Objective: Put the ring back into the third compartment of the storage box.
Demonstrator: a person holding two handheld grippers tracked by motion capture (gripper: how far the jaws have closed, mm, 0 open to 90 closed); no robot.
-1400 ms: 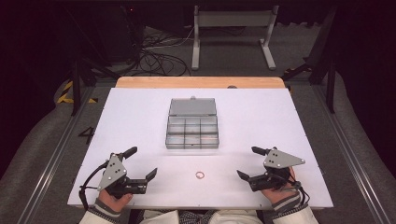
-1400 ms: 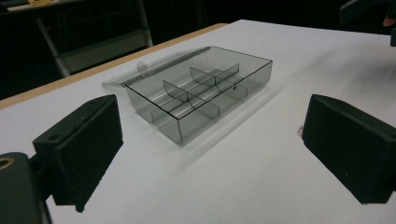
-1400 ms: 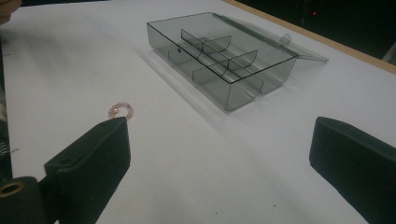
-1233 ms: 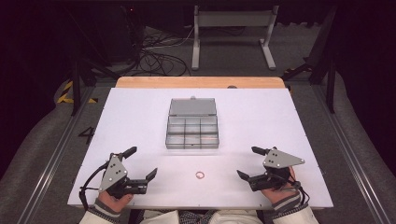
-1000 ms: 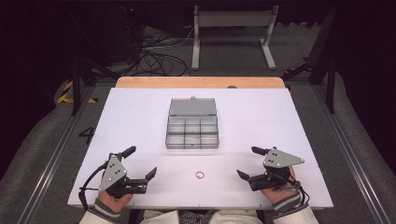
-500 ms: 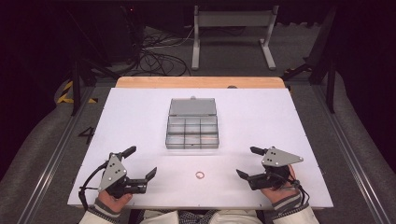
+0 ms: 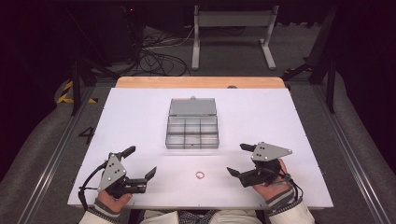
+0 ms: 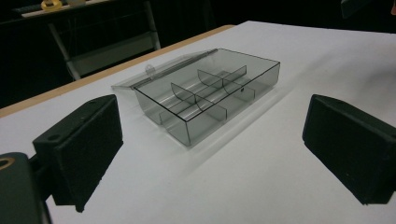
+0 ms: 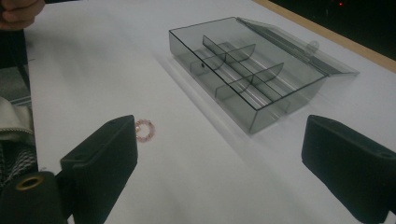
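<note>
**Two open grippers, one little ring**

We see a small pink ring of beads (image 7: 200,175) lying on the flat white table (image 7: 140,116), low in the middle of the high view. Nothing is touching it.

Our left gripper (image 7: 140,162) sits at the lower left of that view, and our right gripper (image 7: 237,159) sits at the lower right. Both have their black jaws spread wide, and both hold nothing. The ring lies between them, nearer the right one. In the right gripper view we see the ring (image 9: 144,129) just beside the left jaw, at the left of the frame.

A clear grey plastic box with small compartments (image 7: 193,132) stands in the middle of the table, above the ring and apart from it. Its lid lies open at the back.
</note>
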